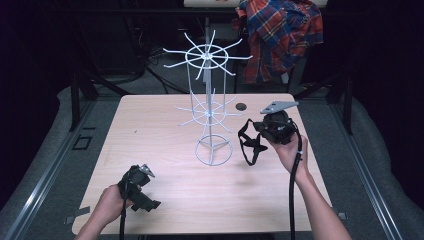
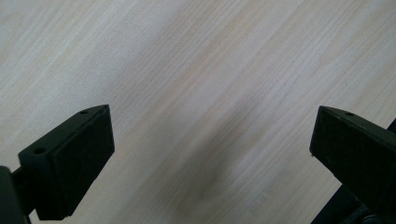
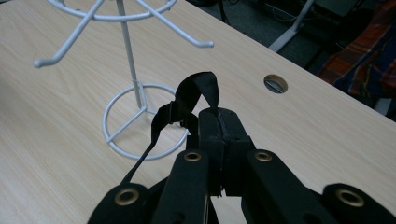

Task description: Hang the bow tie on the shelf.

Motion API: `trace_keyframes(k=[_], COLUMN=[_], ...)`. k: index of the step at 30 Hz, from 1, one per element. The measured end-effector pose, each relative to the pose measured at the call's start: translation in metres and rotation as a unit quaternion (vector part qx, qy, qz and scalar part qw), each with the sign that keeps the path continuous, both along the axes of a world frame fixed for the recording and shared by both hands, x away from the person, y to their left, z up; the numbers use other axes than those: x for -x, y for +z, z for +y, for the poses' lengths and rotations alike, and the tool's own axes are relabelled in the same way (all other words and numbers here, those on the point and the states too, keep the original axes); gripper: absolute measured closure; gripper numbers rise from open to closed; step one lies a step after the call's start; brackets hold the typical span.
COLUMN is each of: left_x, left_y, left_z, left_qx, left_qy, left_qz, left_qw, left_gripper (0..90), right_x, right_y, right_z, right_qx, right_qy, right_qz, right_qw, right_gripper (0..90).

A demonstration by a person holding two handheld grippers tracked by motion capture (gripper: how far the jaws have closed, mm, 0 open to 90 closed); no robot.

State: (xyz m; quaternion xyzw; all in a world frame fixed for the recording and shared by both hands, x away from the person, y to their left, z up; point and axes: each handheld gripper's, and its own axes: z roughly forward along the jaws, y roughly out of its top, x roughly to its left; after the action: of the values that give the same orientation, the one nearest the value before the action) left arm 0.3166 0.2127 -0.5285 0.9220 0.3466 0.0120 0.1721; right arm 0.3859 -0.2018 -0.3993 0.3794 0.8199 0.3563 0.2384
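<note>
Your right hand-held gripper (image 3: pixel 218 122) is clamped on the black strap (image 1: pixel 248 143), held above the counter's (image 1: pixel 165 200) right side beside the white wire rack (image 1: pixel 209 107). Next, lift its loop over a rack arm. Your left hand-held gripper (image 2: pixel 210 154) gapes wide, empty, near the front-left corner.

The table (image 1: pixel 165 190) is showing pale wood grain with a smooth, matt finish. The wire rack (image 1: pixel 208 107) is looking like thin metal coated in white, faintly glossy. The strap (image 3: pixel 187 100) is appearing as black woven cloth, matt. The plaid shirt (image 1: pixel 280 35) is reading as soft checked fabric.
</note>
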Motion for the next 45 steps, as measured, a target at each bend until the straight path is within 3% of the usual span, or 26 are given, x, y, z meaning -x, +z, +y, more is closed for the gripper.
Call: trace_keyframes(k=[22,36,45], left_x=[0.0,0.001,0.001], left_y=[-0.001,-0.001,-0.001], left_z=[0.0,0.0,0.001], left_qx=[-0.002,-0.006,-0.006], left_qy=[-0.001,0.0,0.0], left_qz=[0.002,0.0,0.002], left_qw=[1.0,1.0,1.0], left_gripper=[0.0,0.0,0.0], right_x=[-0.017,-0.032,-0.039], right_y=[0.013,0.006,-0.006], right_z=[0.008,0.007,0.005], right_qx=[-0.011,-0.035,-0.046], right_qy=[0.008,0.011,0.015], right_qz=[-0.024,-0.009,0.021], right_qw=[0.9996,0.9993,0.9986], right_gripper=[89.6,89.5,89.5])
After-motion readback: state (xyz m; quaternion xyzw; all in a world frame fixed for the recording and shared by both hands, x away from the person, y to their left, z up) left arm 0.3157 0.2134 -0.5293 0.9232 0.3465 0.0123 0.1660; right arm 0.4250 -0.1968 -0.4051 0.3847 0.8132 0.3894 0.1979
